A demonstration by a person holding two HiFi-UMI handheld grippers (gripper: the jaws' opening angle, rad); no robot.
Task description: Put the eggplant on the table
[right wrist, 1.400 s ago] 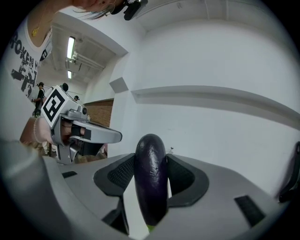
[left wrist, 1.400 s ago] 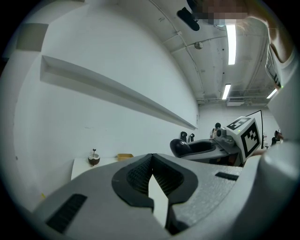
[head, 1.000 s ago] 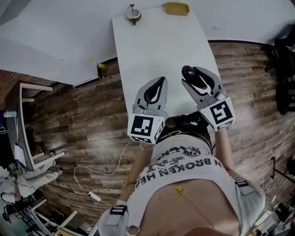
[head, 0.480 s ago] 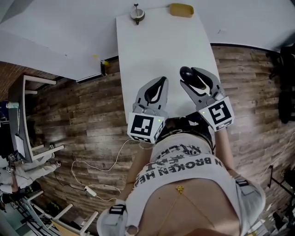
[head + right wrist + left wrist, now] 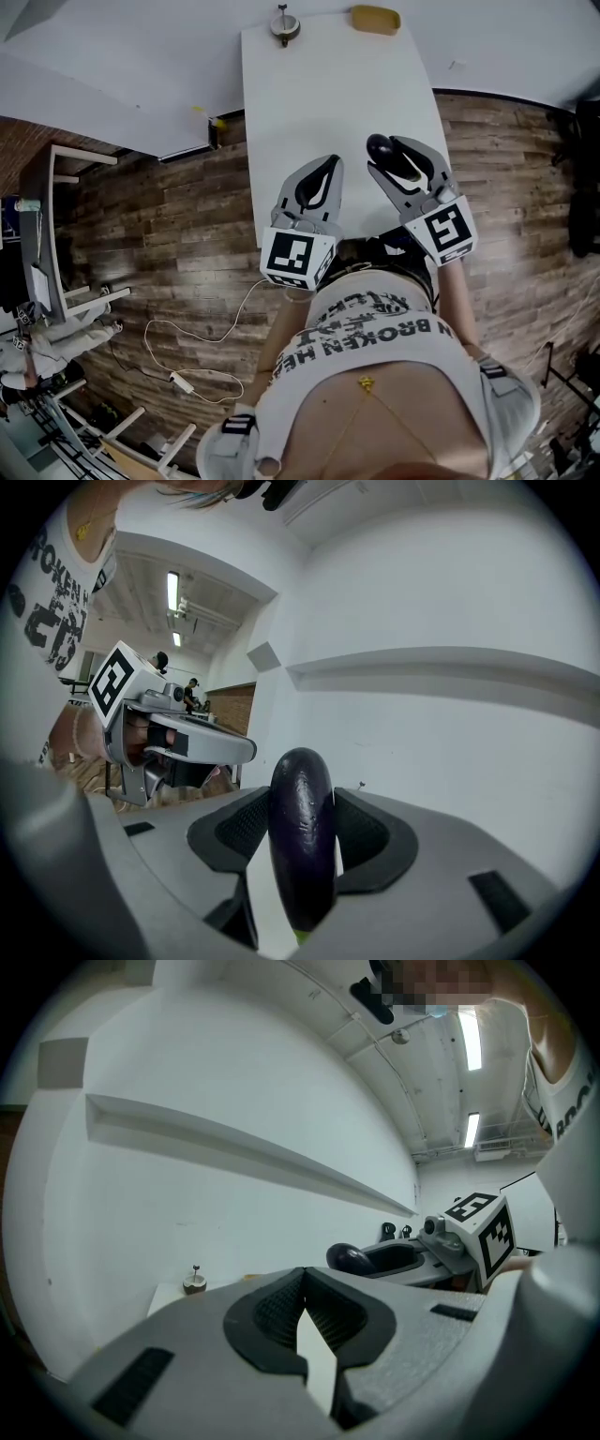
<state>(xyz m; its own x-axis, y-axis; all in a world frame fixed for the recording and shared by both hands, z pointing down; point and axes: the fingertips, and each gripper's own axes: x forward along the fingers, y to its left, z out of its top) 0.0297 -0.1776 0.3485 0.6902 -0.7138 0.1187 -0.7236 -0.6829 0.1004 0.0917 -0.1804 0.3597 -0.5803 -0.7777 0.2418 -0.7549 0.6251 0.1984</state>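
- Nearest: person's shirt fills the bottom of the head view. Hands are mostly hidden behind the marker cubes.
- L gripper: jaw tips together, nothing btwn them. It sits idle over the near end of the table, same spot as a sec ago.
- R gripper: no change either. Jaws fairly wide, pads still clamped on the eggplant, which stands on end btwn them above the near-right part of the table.
- Meaning, I'd judge: still carrying, and lowering and release haven't started.
- Hard to see: eggplant's lower end is cut off by the jaws. Head view shows only its dark tip, so the gap to the tabletop can't be told.
- Far edge: small round thing w/ stem and yellow dish, both too small to ID.
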